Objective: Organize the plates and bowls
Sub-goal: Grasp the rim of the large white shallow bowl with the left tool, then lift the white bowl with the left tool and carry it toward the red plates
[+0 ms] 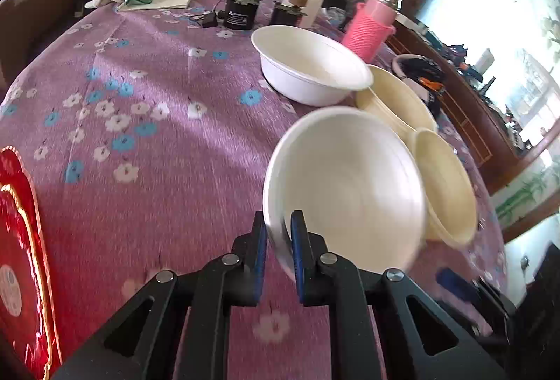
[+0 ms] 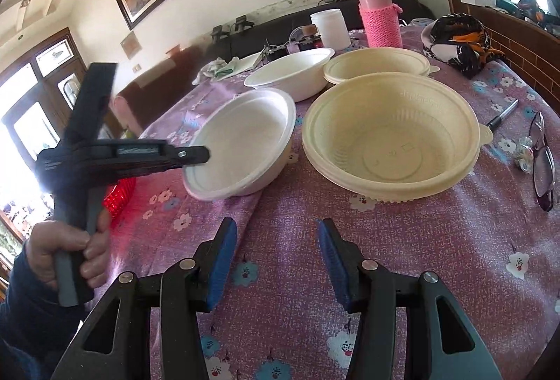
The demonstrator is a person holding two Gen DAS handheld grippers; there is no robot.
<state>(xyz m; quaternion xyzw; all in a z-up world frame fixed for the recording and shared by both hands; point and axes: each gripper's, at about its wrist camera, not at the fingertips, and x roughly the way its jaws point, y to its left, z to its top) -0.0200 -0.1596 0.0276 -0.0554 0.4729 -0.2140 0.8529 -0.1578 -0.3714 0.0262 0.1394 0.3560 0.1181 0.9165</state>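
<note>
My left gripper (image 1: pixel 278 233) is shut on the near rim of a white foam bowl (image 1: pixel 350 191), which is tipped up on the purple flowered cloth. From the right wrist view the same white bowl (image 2: pixel 245 142) is tilted, with the left gripper (image 2: pixel 201 156) clamped on its left rim. A second white bowl (image 1: pixel 311 65) (image 2: pixel 290 72) stands behind it. Two cream plastic bowls sit to the right: a near one (image 2: pixel 392 138) (image 1: pixel 448 184) and a far one (image 2: pixel 378 65) (image 1: pixel 395 100). My right gripper (image 2: pixel 276 257) hangs open above bare cloth, in front of the bowls.
A pink-sleeved flask (image 2: pixel 379 12), a white jar (image 2: pixel 330 26) and small dark bottles (image 1: pixel 238 14) stand at the table's far side. Glasses (image 2: pixel 544 163) and a pen (image 2: pixel 502 115) lie right. A patterned cloth bundle (image 2: pixel 458 44), a red item (image 1: pixel 21 257) at left.
</note>
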